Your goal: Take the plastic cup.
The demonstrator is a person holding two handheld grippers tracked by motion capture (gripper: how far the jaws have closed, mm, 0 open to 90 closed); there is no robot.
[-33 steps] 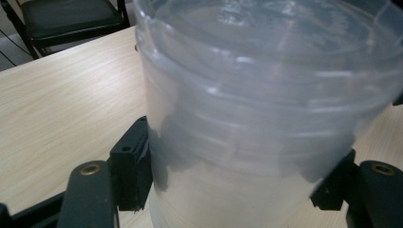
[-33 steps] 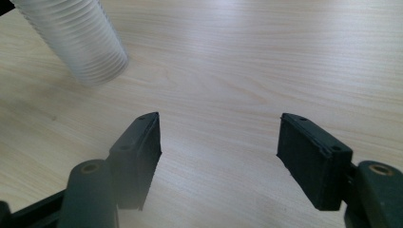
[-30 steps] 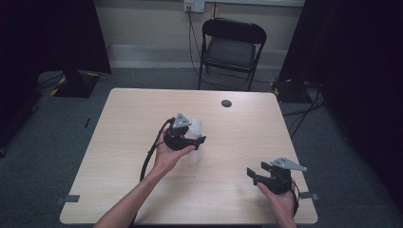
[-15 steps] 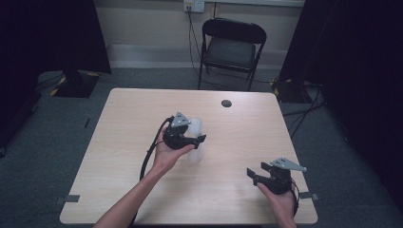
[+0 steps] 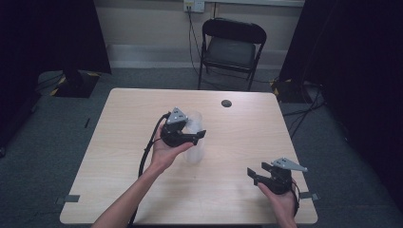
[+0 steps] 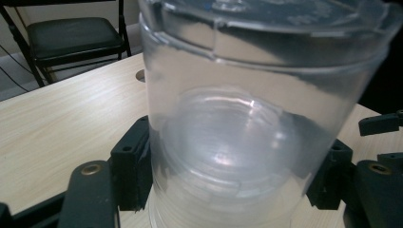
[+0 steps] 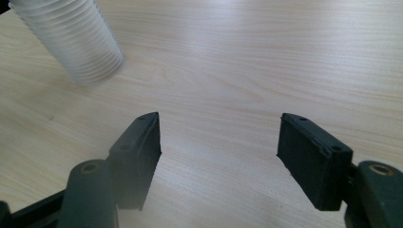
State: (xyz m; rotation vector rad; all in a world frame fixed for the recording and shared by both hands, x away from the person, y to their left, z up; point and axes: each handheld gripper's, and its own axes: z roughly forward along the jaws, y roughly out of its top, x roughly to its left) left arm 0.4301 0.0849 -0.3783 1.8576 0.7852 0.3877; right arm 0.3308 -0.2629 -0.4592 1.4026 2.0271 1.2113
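A tall stack of clear plastic cups (image 5: 194,124) stands near the middle of the wooden table (image 5: 119,156). My left gripper (image 5: 196,138) is shut on the stack at mid-height. In the left gripper view both black pads (image 6: 135,166) press against the cups' clear wall (image 6: 237,118). My right gripper (image 5: 255,175) hovers open near the front right corner, its jaws pointing left. In the right gripper view it (image 7: 218,152) holds nothing over bare wood, and the ridged lower end of the stack (image 7: 81,42) shows at the top left.
A small dark round disc (image 5: 226,103) lies at the back of the table. Behind the table stands a black folding chair (image 5: 230,47). Cables run across the grey carpet on the right (image 5: 304,111).
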